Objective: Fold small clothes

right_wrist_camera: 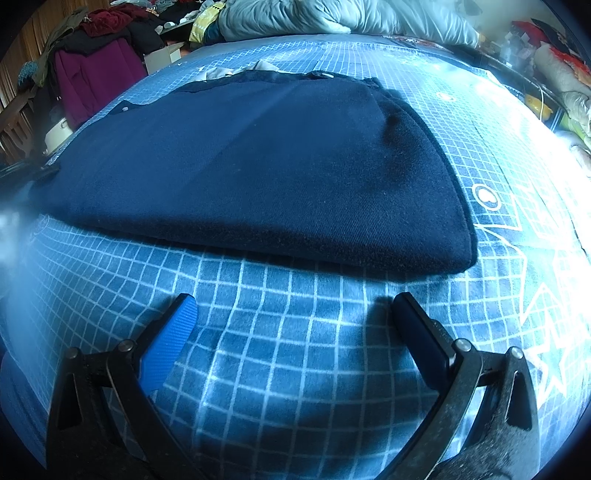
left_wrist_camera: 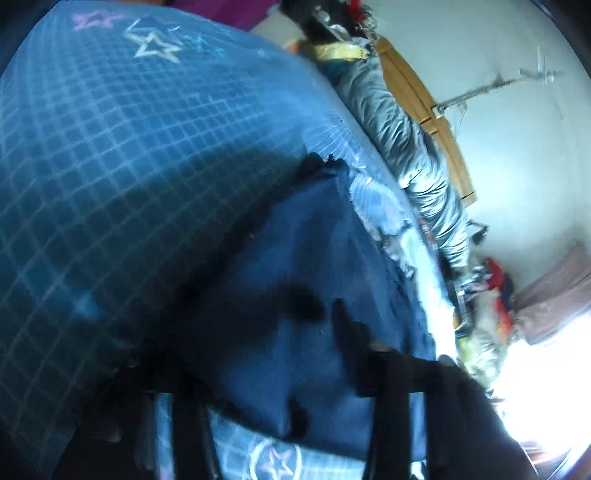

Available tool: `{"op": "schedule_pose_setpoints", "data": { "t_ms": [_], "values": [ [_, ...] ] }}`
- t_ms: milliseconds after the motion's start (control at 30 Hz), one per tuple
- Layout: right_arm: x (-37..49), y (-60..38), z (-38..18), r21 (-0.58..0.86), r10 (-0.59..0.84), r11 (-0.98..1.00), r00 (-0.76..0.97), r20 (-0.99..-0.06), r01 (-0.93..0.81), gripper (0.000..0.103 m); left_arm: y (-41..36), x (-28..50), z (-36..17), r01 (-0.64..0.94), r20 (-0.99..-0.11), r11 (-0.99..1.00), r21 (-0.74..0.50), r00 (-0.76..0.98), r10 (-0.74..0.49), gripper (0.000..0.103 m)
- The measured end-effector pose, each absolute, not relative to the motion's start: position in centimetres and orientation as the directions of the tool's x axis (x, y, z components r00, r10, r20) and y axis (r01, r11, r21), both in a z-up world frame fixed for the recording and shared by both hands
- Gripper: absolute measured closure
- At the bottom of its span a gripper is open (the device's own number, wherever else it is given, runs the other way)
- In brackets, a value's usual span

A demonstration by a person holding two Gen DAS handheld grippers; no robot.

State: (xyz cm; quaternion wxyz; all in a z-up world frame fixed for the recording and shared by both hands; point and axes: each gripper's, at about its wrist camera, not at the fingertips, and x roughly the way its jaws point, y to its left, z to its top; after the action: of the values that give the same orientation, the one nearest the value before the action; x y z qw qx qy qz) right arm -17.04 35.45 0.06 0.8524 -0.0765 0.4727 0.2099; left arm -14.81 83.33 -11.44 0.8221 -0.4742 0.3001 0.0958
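On the blue grid-patterned bedspread (right_wrist_camera: 280,332), a dark navy garment (right_wrist_camera: 258,166) is lying folded flat, filling the middle of the right wrist view from about nine o'clock across to four o'clock. Its near folded edge is running just beyond the right gripper (right_wrist_camera: 291,310), whose two fingers are standing wide apart and holding nothing, with bare bedspread showing between them. The blue-padded finger (right_wrist_camera: 173,332) is sitting at seven o'clock and the dark finger (right_wrist_camera: 421,332) at five o'clock, both close to the garment's edge but apart from it. White star outlines (right_wrist_camera: 535,295) are printed on the bedspread at three to four o'clock, beside the garment's right-hand corner. At twelve o'clock a pale grey quilt (right_wrist_camera: 332,14) is lying bunched at the far side of the bed, and at ten o'clock a magenta piece of clothing (right_wrist_camera: 92,77) is hanging among other heaped clothes.

In the left wrist view, which is tilted and blurred, the same navy garment (left_wrist_camera: 303,295) is occupying the centre and six o'clock region, with the bedspread (left_wrist_camera: 129,147) spreading to nine and eleven o'clock. The left gripper (left_wrist_camera: 288,387) is showing only as dark smeared shapes at six o'clock, low over the garment; I cannot tell whether its fingers are apart, together or clamped on the cloth. A wooden headboard (left_wrist_camera: 424,107) is running along at one o'clock.
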Motion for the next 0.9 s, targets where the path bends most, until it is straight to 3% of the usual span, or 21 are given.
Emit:
{"op": "schedule_pose_setpoints", "data": {
  "t_ms": [33, 233, 433, 533, 767, 800, 867, 900],
  "values": [
    [-17.3, 35.4, 0.3, 0.063, 0.281, 0.900, 0.462, -0.841, -0.432, 0.000, 83.2, -14.3, -11.2, -0.441, -0.592, 0.550, -0.709, 0.796, -0.124, 0.099],
    [-18.6, 36.8, 4.9, 0.099, 0.355, 0.848, 0.419, -0.835, -0.521, 0.002, 78.9, -13.2, -6.3, -0.351, -0.590, 0.775, -0.526, 0.807, -0.035, 0.099],
    [-11.7, 46.0, 13.1, 0.295, 0.602, 0.733, 0.383, -0.701, -0.612, 0.001, 74.7, -12.6, -2.8, -0.262, -0.557, 0.898, -0.354, 0.830, 0.023, 0.099],
    [-7.2, 54.1, 14.8, 0.377, 0.696, 0.633, 0.283, -0.660, -0.677, 0.000, 73.2, -12.0, -1.8, -0.239, -0.551, 0.927, -0.289, 0.833, 0.043, 0.099],
    [-3.7, 70.1, 10.2, 0.325, 0.581, 0.560, 0.081, -0.810, -0.762, 0.002, 68.5, -12.1, 0.3, -0.105, -0.520, 0.986, -0.130, 0.854, 0.023, 0.098],
    [-3.9, 70.9, 9.7, 0.281, 0.552, 0.565, 0.102, -0.828, -0.776, 0.005, 67.7, -12.0, 0.4, -0.081, -0.517, 0.991, -0.111, 0.856, 0.012, 0.098],
    [-3.7, 70.9, 9.0, 0.228, 0.519, 0.574, 0.134, -0.844, -0.786, 0.027, 66.1, -11.6, 0.5, -0.034, -0.515, 0.996, -0.078, 0.857, -0.011, 0.098],
    [-3.4, 70.2, 8.5, 0.232, 0.514, 0.584, 0.134, -0.847, -0.778, 0.056, 65.5, -11.3, 0.5, -0.020, -0.518, 0.997, -0.069, 0.855, -0.019, 0.097]
  ]
}}
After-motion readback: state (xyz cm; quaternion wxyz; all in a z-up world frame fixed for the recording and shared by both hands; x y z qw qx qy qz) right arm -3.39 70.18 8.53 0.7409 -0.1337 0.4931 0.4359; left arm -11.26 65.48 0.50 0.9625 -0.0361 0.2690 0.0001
